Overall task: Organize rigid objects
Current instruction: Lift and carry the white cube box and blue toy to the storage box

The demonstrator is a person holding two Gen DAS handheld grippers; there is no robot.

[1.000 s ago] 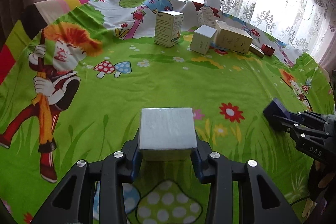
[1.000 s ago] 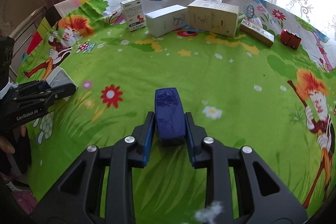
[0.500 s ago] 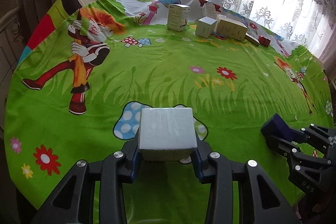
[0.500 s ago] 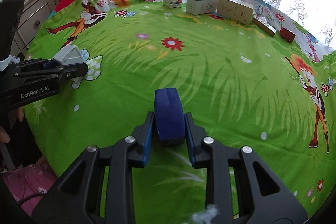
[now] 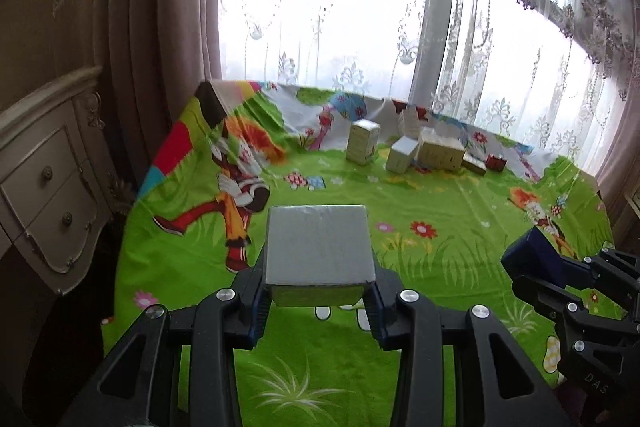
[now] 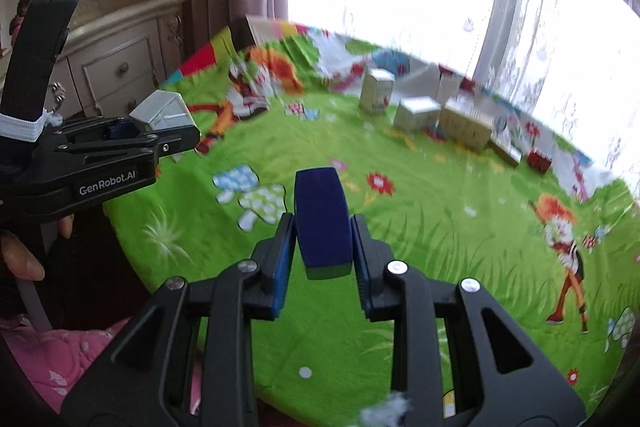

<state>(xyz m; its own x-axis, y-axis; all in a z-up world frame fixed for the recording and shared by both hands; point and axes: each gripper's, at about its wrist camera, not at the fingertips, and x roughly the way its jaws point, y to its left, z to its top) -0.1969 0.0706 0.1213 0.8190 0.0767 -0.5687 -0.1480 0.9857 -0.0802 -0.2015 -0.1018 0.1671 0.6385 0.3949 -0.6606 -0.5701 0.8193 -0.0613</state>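
Note:
My left gripper [image 5: 318,297] is shut on a pale grey box [image 5: 318,245], held up above the near edge of the green cartoon cloth [image 5: 420,195]. In the right wrist view the same grey box [image 6: 162,113] shows at the left, in the left gripper [image 6: 176,143]. My right gripper [image 6: 322,259] is shut on a dark blue box [image 6: 322,219], also lifted over the near part of the cloth. That blue box [image 5: 534,257] shows at the right edge of the left wrist view. A row of boxes [image 5: 420,147] stands at the far side by the window.
The far row holds a tall white box [image 6: 376,93], a small white box [image 6: 416,113], a wide cream box [image 6: 466,129], a flat box and a small red box [image 6: 540,159]. A cream drawer cabinet [image 5: 44,187] stands left of the table. Curtains hang behind.
Both grippers have pulled back and risen away from the row of boxes, each keeping its box. The views now take in the table's near edge, the cabinet and the window.

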